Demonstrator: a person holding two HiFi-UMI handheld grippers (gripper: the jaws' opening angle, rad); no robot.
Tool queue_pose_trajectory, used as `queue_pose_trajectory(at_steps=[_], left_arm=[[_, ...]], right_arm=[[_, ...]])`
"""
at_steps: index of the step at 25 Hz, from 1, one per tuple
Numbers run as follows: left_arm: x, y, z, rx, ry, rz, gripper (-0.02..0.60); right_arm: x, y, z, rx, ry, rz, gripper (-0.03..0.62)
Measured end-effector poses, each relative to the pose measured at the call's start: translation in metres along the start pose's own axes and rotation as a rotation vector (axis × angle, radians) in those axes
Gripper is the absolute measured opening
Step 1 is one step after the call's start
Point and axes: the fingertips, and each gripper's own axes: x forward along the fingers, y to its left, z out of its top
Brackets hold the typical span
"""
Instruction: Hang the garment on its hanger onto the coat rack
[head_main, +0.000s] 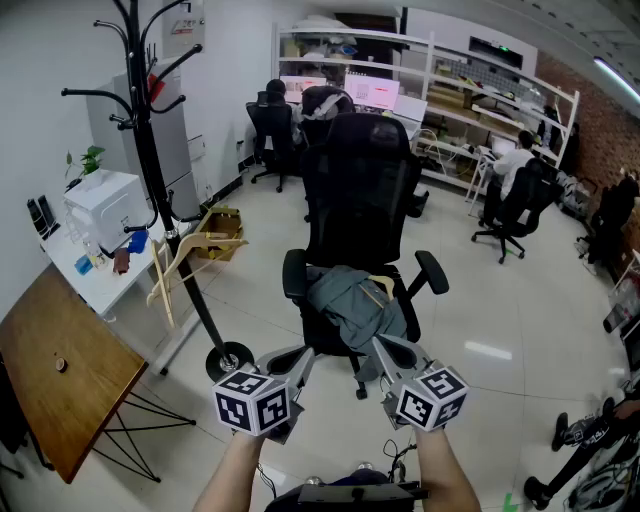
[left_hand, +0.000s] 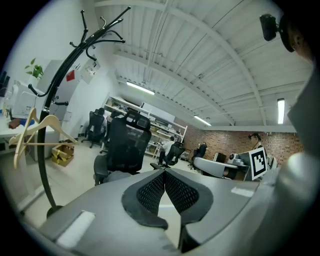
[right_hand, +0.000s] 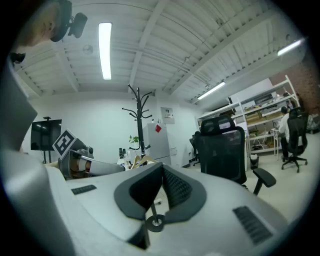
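While my left gripper (head_main: 298, 356) and right gripper (head_main: 384, 348) are closed and empty, the jacket (head_main: 352, 303) lies just ahead, nearer the right.

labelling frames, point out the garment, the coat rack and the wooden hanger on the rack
garment (head_main: 352, 308), head view, middle of the grey fabric
coat rack (head_main: 150, 160), head view, middle of its black pole
wooden hanger (head_main: 178, 262), head view, its sloping arm

Garment (head_main: 350, 305) on chair (head_main: 360, 190), coat rack (head_main: 148, 150) left
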Motion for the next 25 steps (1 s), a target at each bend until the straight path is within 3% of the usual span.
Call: queue_pose_trajectory(at_steps=[14, 19, 25], left_arm=[[0.127, -0.013, -0.002, 0.024, 0.096, -0.133, 0.002], [0.187, -0.007, 0.007, 0.047, 0.119, -0.127, 0.002], [0.265, 0.0, 0.02, 0.067, 0.146, -0.116, 0.002]], right_arm=[[-0.011, -0.121, -0.014, 0.064, 0.002, -0.185, 0.0], [0.004, -0.182, -0.014, 0.086, 0.001, -0.228, 0.034], [0.025, -0.254, -0.012, 0.106, 0.007, -0.218, 0.037]])
